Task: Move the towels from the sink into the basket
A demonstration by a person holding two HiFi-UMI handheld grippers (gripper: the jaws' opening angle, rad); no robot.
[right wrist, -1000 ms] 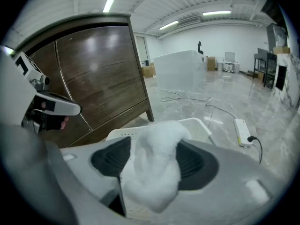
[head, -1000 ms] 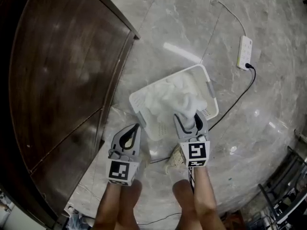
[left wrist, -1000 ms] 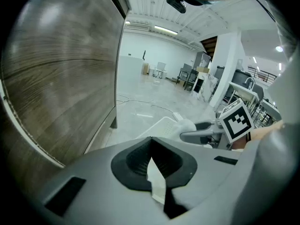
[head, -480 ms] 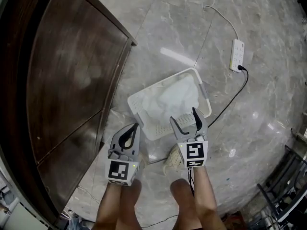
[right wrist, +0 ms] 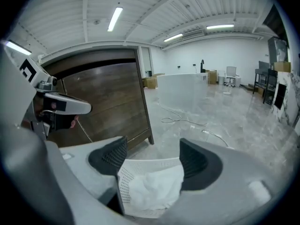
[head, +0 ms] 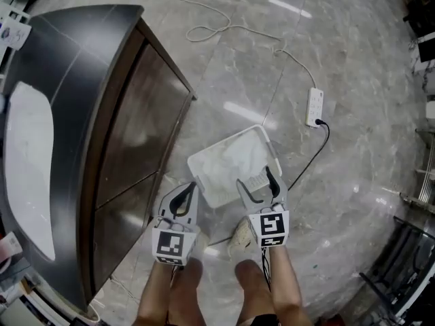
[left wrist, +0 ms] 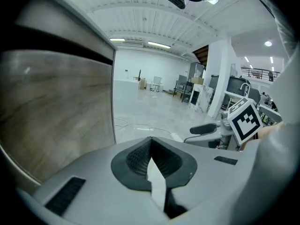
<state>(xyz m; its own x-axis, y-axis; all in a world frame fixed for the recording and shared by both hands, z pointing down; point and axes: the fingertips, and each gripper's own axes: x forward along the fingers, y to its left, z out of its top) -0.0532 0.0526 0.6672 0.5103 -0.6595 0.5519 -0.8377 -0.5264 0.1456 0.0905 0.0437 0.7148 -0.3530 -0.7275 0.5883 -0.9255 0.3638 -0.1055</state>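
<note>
The white perforated basket (head: 197, 165) stands on the marble floor with white towels (head: 234, 161) piled inside. My right gripper (head: 254, 177) hangs above its near edge, open; its jaws have just been opening and nothing is between them. In the right gripper view the basket (right wrist: 123, 186) and the towels (right wrist: 152, 189) lie well below the right gripper (right wrist: 152, 154). My left gripper (head: 193, 183) hovers left of the basket, shut and empty. The left gripper (left wrist: 150, 142) faces the wooden cabinet side. The white sink (head: 30, 161) sits in the dark counter at far left.
A dark wood cabinet (head: 136, 148) stands under the counter, just left of the basket. A white power strip (head: 314, 107) with a black cable lies on the floor beyond the basket. A white cord (head: 217, 26) trails farther off. A shoe (head: 239, 233) shows beside the right gripper.
The right jaws let go of the towel in the basket and opened. Both grippers rose away from the basket. The view pulled back, and the counter with the sink came into sight.
</note>
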